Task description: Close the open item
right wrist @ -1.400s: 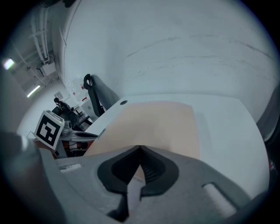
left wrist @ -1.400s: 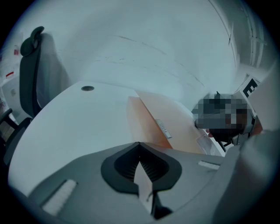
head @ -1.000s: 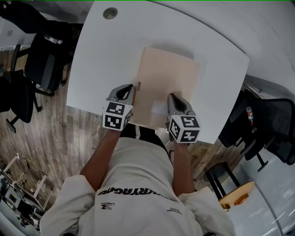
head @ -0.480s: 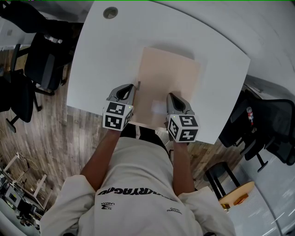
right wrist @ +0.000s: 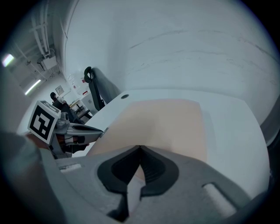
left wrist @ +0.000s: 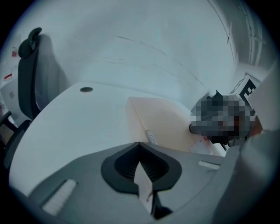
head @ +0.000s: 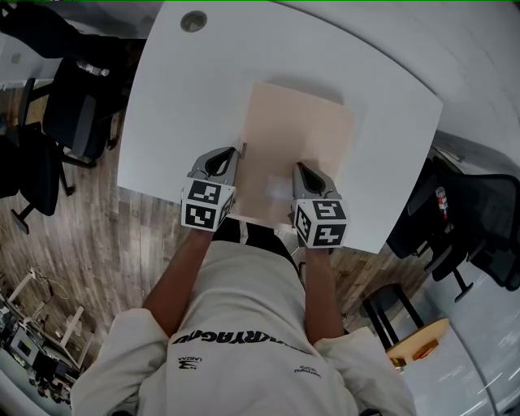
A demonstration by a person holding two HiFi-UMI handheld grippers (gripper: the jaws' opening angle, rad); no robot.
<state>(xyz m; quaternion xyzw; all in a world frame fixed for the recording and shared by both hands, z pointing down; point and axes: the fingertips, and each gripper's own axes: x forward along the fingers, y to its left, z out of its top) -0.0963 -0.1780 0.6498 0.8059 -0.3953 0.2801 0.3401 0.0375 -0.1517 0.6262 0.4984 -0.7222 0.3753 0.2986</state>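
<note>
I see one tan folder [head: 299, 150] lying flat on the white worktop [head: 179, 106]. My left gripper [head: 236, 154] is at its left edge and my right gripper [head: 300, 168] is over it. Both pairs of jaws are pressed together, empty.

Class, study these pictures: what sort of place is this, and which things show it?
Probably an office: a white desk with a round cable hole, black swivel chairs beside it, and a beige folder lying on the desk.
</note>
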